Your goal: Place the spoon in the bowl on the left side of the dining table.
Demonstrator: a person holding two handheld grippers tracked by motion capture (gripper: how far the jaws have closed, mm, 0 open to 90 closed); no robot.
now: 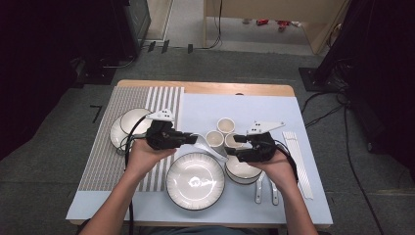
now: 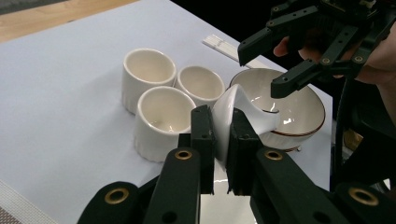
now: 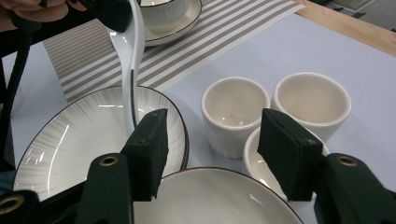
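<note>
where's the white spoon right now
The white spoon is clamped in the left gripper, held in the air just right of the three cups, its bowl end over the near rim of the brown-rimmed bowl.

Black left gripper (image 1: 193, 139), brass-coloured rivets, white plate, trailing black cable.

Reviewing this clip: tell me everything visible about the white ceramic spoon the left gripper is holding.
The glossy white ceramic soup spoon looks glazed and intact, with a deep bowl and a short curved handle. It is held off the table, turned on edge, clamped between the black pads of the left gripper. It hangs between the three cream cups and the dark-rimmed white bowl, over the big plate. The right gripper stands open nearby, not gripping it.
</note>
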